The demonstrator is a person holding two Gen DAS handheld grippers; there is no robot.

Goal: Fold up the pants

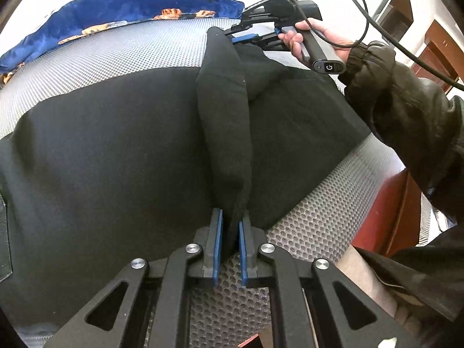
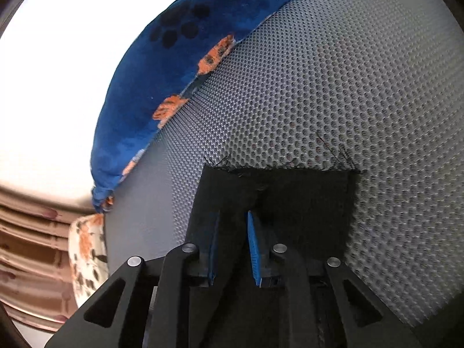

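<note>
Both claws pinch the black pants (image 1: pixel 116 145): left claw (image 1: pixel 231 226) on the near edge, right claw (image 2: pixel 232 217) closing over the frayed far hem, grey mesh mat (image 2: pixel 348 87) bare beyond.

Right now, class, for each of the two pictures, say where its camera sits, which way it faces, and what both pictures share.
Left wrist view: on the left gripper, looking down along its fingers, shut on a ridge of the black fabric pants; the right gripper, hand and dark sleeve show.
Right wrist view: on the right gripper, facing down at the frayed pants hem.
Shared: pants, grey honeycomb mat, blue flowered blanket.
</note>
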